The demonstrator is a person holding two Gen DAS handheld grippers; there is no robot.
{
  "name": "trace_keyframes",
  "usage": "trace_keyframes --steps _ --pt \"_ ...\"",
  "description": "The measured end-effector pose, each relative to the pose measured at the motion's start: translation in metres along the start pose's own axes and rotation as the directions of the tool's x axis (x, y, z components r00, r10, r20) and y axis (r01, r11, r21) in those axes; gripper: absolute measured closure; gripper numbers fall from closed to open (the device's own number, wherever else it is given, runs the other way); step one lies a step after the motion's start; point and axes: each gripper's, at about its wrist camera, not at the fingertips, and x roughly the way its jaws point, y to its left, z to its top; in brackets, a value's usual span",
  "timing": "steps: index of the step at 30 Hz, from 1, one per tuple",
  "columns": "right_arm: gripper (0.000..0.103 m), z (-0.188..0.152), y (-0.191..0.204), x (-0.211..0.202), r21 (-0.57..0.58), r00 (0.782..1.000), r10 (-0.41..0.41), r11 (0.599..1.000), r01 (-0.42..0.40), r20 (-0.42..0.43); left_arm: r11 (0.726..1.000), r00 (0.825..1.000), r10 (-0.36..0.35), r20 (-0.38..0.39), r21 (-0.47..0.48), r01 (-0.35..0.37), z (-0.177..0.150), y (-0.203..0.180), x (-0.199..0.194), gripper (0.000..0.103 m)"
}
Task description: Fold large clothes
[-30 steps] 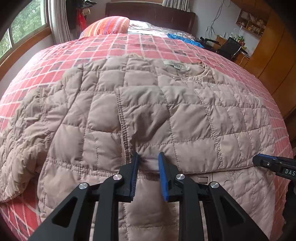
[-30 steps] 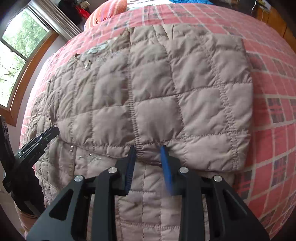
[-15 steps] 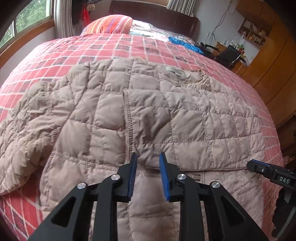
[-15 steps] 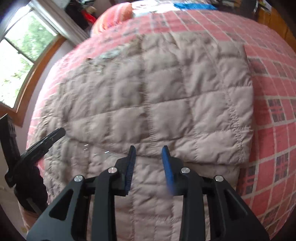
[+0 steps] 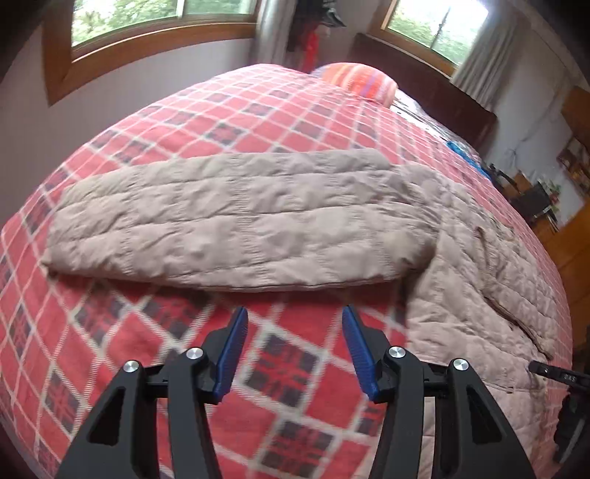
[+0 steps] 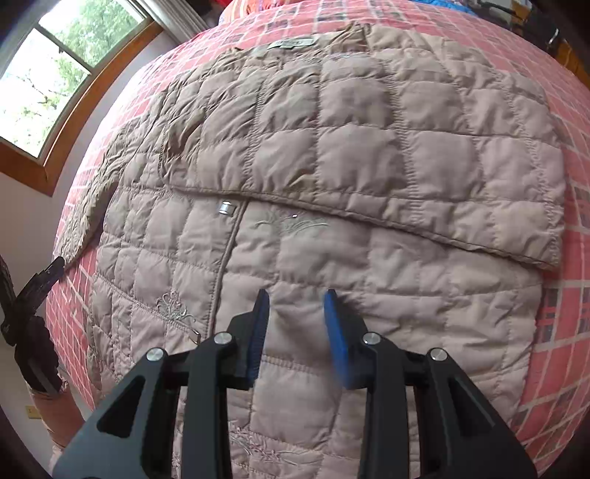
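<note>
The left gripper [image 5: 293,313] hangs with its 2 blue fingers [image 5: 229,353] spread wide and empty above the red checked bedspread [image 5: 155,324], just short of an outstretched sleeve [image 5: 236,224]. The right gripper [image 6: 295,296], its jaws parted and gripping nothing, sits over the front of the beige quilted jacket [image 6: 332,165], which lies flat across the bed. Farther off, a striped pillow [image 5: 359,83] rests near the windows [image 5: 147,22].

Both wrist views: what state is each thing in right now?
Quilted jacket: flat on the bed, one sleeve folded across the front.
Other sleeve: stretched out flat on the bedspread, unfolded.
Left tongs: open, empty, facing that sleeve.
Right tongs: open, empty, over the jacket's lower front.
</note>
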Motion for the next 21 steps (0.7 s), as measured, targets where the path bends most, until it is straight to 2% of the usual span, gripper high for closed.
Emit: trace_keyframes --steps 6,10,15,18,19,21 --pt "0.071 0.003 0.012 0.009 -0.019 1.0 -0.026 1.0 0.025 -0.014 0.977 0.995 0.091 0.032 -0.199 -0.083 0.009 0.084 0.004 0.049" --pt "0.071 0.005 0.012 0.014 -0.019 0.999 -0.038 0.999 0.038 -0.025 0.948 0.997 0.07 0.015 -0.313 -0.062 0.021 0.122 0.018 0.05" --pt "0.071 0.008 0.013 0.02 -0.026 0.998 -0.056 0.998 0.055 -0.031 0.931 0.999 0.047 0.027 -0.364 -0.034 0.031 0.14 0.031 0.049" --pt "0.071 0.008 0.014 0.024 -0.031 0.998 -0.061 0.998 0.06 -0.029 0.928 0.997 0.058 0.041 -0.37 -0.039 0.036 0.141 0.035 0.05" --pt "0.071 0.007 0.014 0.024 -0.03 0.998 -0.061 0.998 0.06 -0.028 0.929 0.997 0.066 0.041 -0.367 -0.047 0.039 0.139 0.037 0.051" --pt "0.071 0.007 0.015 0.025 -0.035 0.998 -0.062 0.998 0.061 -0.024 0.928 0.994 0.1 0.044 -0.365 -0.078 0.041 0.138 0.04 0.061"
